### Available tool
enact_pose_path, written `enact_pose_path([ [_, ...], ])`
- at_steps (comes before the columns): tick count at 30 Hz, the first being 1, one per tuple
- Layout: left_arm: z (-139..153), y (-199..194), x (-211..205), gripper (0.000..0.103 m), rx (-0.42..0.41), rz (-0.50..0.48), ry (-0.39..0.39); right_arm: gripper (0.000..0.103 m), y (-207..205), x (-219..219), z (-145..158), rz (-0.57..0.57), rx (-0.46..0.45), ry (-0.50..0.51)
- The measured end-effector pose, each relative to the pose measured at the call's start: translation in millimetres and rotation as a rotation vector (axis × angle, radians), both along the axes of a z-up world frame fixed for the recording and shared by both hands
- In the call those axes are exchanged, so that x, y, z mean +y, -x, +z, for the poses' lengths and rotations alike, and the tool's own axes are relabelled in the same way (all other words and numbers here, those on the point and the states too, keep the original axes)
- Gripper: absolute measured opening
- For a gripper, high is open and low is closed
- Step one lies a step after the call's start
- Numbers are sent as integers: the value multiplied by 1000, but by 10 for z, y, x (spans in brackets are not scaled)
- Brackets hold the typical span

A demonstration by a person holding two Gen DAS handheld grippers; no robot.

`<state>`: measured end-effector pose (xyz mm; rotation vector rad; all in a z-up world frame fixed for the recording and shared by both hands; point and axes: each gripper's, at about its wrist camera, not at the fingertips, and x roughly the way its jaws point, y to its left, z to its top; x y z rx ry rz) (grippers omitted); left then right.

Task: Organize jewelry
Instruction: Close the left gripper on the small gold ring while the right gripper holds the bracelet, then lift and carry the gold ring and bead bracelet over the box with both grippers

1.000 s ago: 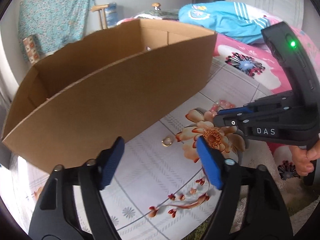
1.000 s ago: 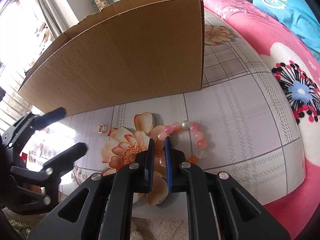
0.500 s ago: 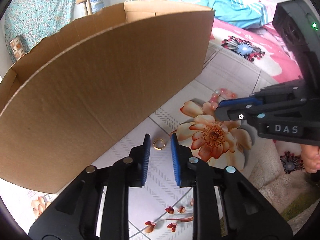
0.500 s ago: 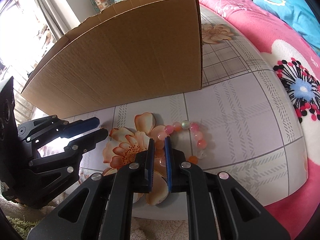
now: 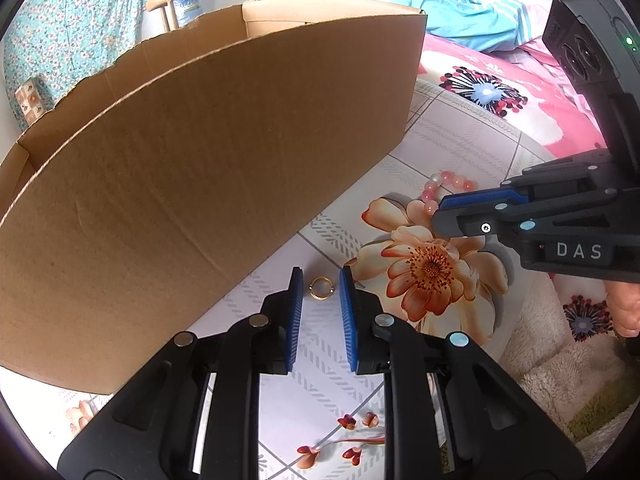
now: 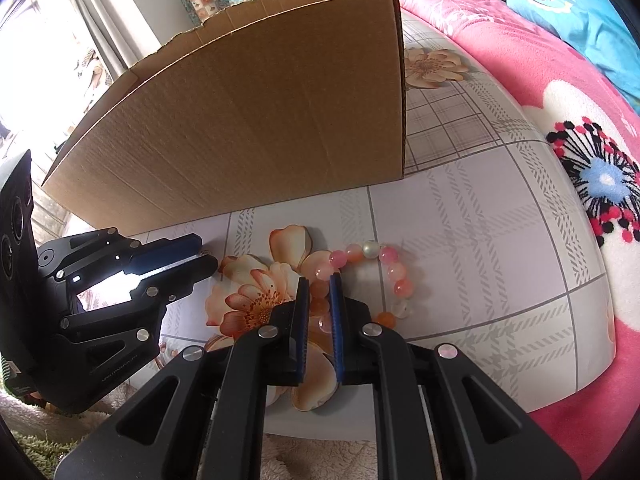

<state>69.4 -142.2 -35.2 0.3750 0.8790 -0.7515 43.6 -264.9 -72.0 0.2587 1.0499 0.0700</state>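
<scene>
A small gold ring (image 5: 321, 289) lies flat on the flowered tablecloth, just in front of the tall cardboard box (image 5: 200, 160). My left gripper (image 5: 321, 271) has its blue pads either side of the ring, with a thin gap on each side. In the right wrist view the left gripper (image 6: 206, 256) sits low at the left. A pink and orange bead bracelet (image 6: 394, 270) rests on the cloth. My right gripper (image 6: 319, 280) is shut on the near beads of it. The bracelet (image 5: 430, 196) also peeks out past the right gripper (image 5: 438, 214) in the left wrist view.
The cardboard box (image 6: 260, 120) stands open-topped along the back of the table (image 6: 480, 208). A pink flowered blanket (image 6: 520, 60) and a blue garment (image 5: 460, 8) lie to the right. A person's hand (image 5: 624, 312) holds the right gripper's handle over a fluffy rug (image 5: 560, 380).
The left gripper's jaws have narrowed from wide apart to closely flanking the ring, and it has come forward and down to it. The right gripper and bracelet have stayed put.
</scene>
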Motion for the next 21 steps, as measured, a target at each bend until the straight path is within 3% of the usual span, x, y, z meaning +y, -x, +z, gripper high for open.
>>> enact_pose_path([
  [21, 9, 4, 19, 11, -6, -1, 5, 10, 26, -36, -4, -12, -14, -34],
])
